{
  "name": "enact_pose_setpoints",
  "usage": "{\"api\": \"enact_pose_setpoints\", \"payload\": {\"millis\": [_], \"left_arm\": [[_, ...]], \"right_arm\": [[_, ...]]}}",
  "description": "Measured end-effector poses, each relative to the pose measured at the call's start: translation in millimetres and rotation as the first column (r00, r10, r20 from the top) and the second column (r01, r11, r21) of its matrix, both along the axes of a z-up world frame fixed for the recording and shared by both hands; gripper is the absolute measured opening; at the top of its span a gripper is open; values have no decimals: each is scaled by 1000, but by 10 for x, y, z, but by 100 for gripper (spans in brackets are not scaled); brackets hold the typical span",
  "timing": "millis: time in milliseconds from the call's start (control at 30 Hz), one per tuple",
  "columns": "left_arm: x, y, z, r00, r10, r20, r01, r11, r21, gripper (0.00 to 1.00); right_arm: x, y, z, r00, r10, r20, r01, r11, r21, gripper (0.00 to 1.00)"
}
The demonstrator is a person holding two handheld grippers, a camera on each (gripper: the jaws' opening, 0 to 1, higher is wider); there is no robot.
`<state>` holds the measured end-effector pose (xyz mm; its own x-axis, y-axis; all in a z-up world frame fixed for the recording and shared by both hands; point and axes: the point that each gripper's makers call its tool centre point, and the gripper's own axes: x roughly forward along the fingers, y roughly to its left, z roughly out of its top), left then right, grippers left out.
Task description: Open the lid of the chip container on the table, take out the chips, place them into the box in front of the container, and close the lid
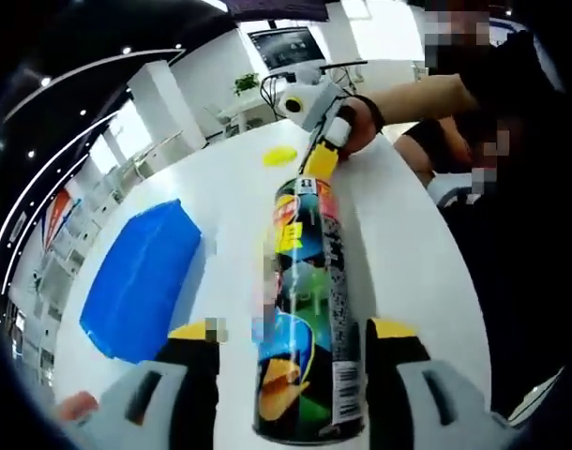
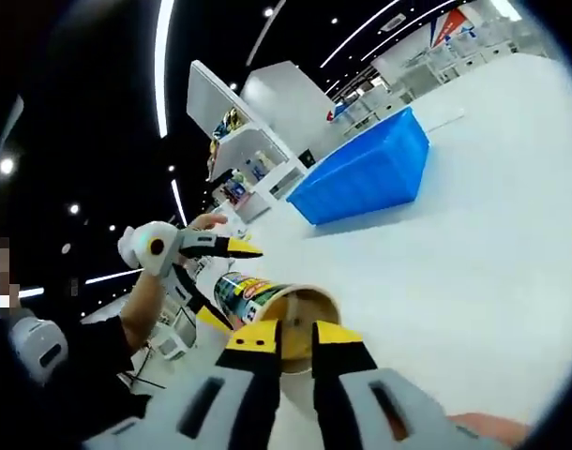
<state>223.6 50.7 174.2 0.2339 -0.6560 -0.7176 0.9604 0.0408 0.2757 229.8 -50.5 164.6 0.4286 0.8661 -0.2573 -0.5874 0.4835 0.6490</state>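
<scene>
Chip container (image 1: 305, 319) lies on the table (image 1: 398, 244), clamped between left gripper (image 1: 295, 352) jaws; its long axis points toward right gripper (image 2: 291, 342), whose nearly-closed jaws meet its open mouth.

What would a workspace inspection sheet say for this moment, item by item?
Surface: white table, smooth top.
Job's things: colourful printed cylindrical chip can, lid off, mouth open; blue rectangular plastic box beside it; round yellow plastic lid lying on the table beyond the can.
Clutter: nothing seen.
Grippers: left tongs straddle the can's base end, apparently clamping it; right tongs nearly closed at the can's mouth, grip unclear.
Cables: nothing seen.
Surroundings: white display shelves; ceiling strip lights.
</scene>
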Motion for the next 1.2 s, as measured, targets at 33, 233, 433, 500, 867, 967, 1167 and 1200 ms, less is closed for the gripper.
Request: {"api": "enact_pose_setpoints", "payload": {"millis": [33,233,433,500,867,967,1167,1200], "left_arm": [[-12,-5,-8,1000,-3,-4,3,1000,29,59],[-11,-84,-96,998,5,-64,6,986,165,53],[-55,-70,-274,994,5,-105,23,964,265,53],[-36,-72,-291,994,4,-107,25,962,273,53],[-58,-63,-335,995,-10,-95,38,954,297,50],[-43,-60,-329,996,-14,-89,39,957,287,50],[-68,-79,-336,996,-19,-83,42,958,284,50],[-68,-79,-339,996,-19,-83,42,958,285,50]], "right_arm": [[-3,3,1,1000,1,0,-1,1000,0,11],[-25,10,2,1000,7,5,-7,1000,1,11],[-48,21,-1,1000,18,14,-18,1000,8,11],[-62,27,-2,1000,25,16,-25,1000,7,11],[-95,6,17,999,40,35,-40,999,1,11],[-18,-115,96,997,0,75,-1,1000,6,13],[-117,-63,330,997,65,-37,-57,981,186,7],[-170,-12,314,994,102,-42,-94,980,177,8]]}}
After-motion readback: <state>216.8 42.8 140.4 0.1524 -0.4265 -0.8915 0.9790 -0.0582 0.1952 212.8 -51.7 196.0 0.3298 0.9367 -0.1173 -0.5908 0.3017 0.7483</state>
